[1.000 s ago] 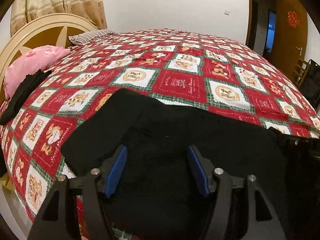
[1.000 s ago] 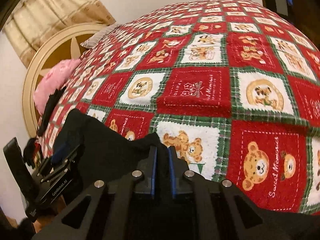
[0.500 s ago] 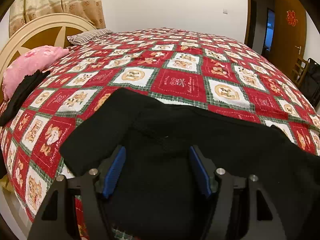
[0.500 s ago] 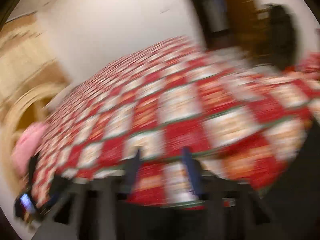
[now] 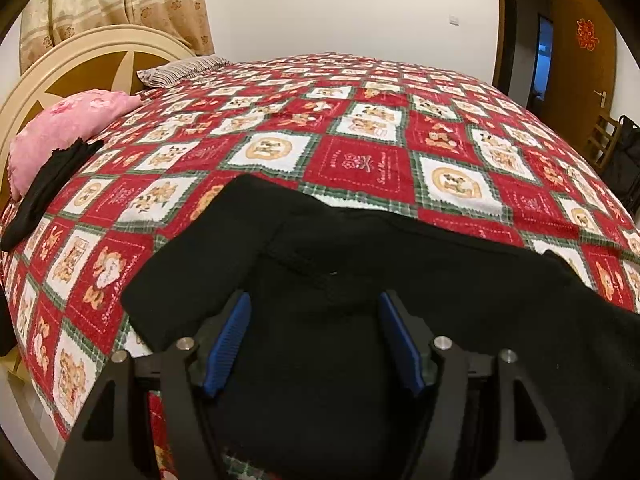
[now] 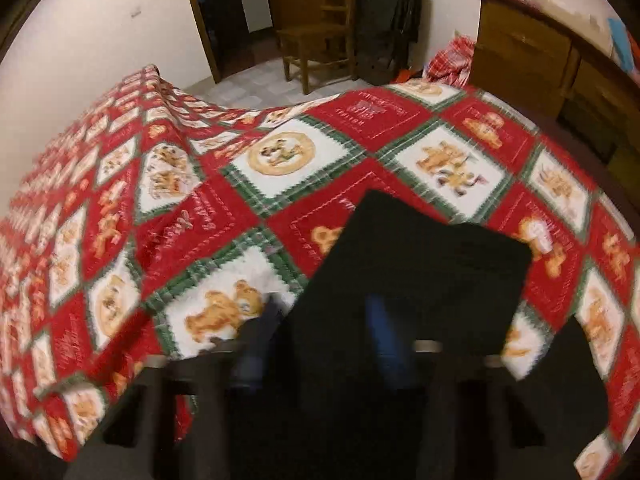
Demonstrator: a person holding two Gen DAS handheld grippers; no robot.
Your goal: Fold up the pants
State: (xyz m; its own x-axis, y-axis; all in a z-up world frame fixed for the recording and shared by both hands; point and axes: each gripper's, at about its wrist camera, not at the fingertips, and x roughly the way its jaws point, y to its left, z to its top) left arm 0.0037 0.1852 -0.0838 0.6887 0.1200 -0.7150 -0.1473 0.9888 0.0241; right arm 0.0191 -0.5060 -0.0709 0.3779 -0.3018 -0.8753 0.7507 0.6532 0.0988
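The black pants (image 5: 360,264) lie spread across the near side of the bed, on a red, white and green bear-patterned quilt (image 5: 360,160). My left gripper (image 5: 314,312) is open and empty, hovering over the waist part of the pants. In the right wrist view a leg end of the pants (image 6: 424,264) lies flat with a square hem. My right gripper (image 6: 326,312) is open and empty just above that leg, blurred by motion.
A pink pillow (image 5: 68,128) with a black garment (image 5: 48,192) on it lies by the headboard (image 5: 80,64). A striped pillow (image 5: 180,70) sits at the far left. A wooden chair (image 6: 320,28), a black bag (image 6: 384,20) and a wooden cabinet (image 6: 532,60) stand beyond the bed's foot.
My right gripper opened, let go of the pants fabric it pinched, and swung right toward the leg end. The right side of the pants now lies flatter. My left gripper barely moved.
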